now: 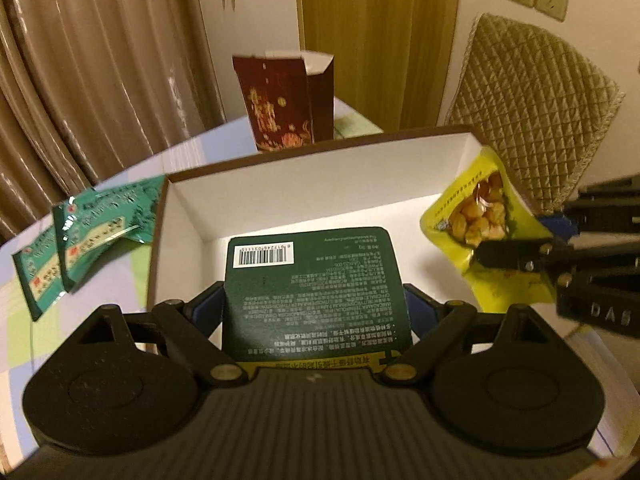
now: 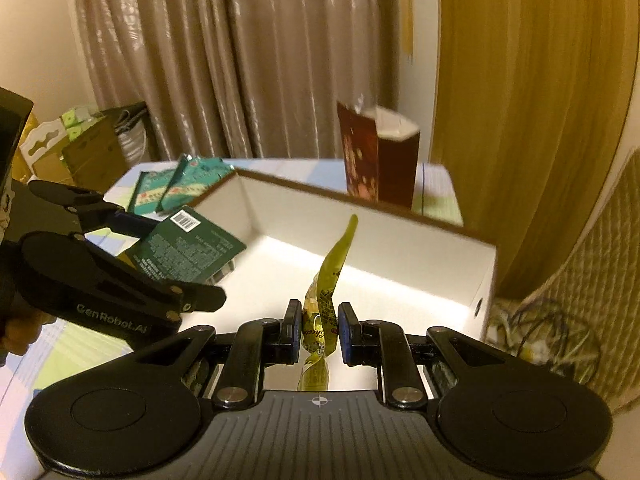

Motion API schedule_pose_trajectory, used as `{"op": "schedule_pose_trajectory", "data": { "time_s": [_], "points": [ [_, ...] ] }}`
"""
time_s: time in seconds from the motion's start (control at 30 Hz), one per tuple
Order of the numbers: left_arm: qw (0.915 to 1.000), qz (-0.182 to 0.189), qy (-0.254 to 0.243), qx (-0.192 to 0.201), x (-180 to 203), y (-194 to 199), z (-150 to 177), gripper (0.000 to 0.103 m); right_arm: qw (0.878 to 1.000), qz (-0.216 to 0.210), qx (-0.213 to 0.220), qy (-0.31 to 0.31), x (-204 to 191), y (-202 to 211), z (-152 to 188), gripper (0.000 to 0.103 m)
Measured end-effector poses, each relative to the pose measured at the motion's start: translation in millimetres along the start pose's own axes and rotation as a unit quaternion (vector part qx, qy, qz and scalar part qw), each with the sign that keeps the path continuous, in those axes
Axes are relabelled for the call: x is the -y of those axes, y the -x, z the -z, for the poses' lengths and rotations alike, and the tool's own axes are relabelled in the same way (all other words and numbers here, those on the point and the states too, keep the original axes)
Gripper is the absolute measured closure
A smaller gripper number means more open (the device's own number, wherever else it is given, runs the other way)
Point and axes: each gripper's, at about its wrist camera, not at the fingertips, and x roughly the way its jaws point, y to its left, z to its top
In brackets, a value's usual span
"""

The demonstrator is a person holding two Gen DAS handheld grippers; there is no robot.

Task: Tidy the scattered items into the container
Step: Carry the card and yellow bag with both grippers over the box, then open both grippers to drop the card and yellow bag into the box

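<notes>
A white open box with a brown rim [image 1: 320,196] [image 2: 400,240] lies on the table. My left gripper [image 1: 316,308] is shut on a dark green packet with a barcode [image 1: 316,280], held over the box; the packet also shows in the right wrist view [image 2: 192,252]. My right gripper [image 2: 318,332] is shut on a yellow snack pouch [image 2: 332,276], edge-on above the box interior. In the left wrist view the pouch [image 1: 480,216] hangs over the box's right side, with the right gripper [image 1: 532,248] beside it. Two teal packets [image 1: 88,232] [image 2: 176,188] lie on the table left of the box.
A dark red gift bag [image 1: 284,104] [image 2: 380,156] stands behind the box. A quilted chair back [image 1: 536,108] is at the right. Curtains hang behind the table. Cables [image 2: 544,332] lie on the floor at the right.
</notes>
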Motion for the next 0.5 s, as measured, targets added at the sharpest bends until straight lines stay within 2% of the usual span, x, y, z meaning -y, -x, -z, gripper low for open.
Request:
{"op": "schedule_pose_trajectory", "data": {
  "time_s": [0.3,0.5],
  "points": [
    [0.9969,0.010,0.013,-0.076,-6,-70,-7,0.014,0.997,-0.006,-0.063,-0.043,17,-44,5,0.088],
    [0.9926,0.024,0.034,-0.114,-8,-96,-9,0.014,0.994,-0.011,-0.089,-0.063,26,-61,3,0.087]
  ]
}}
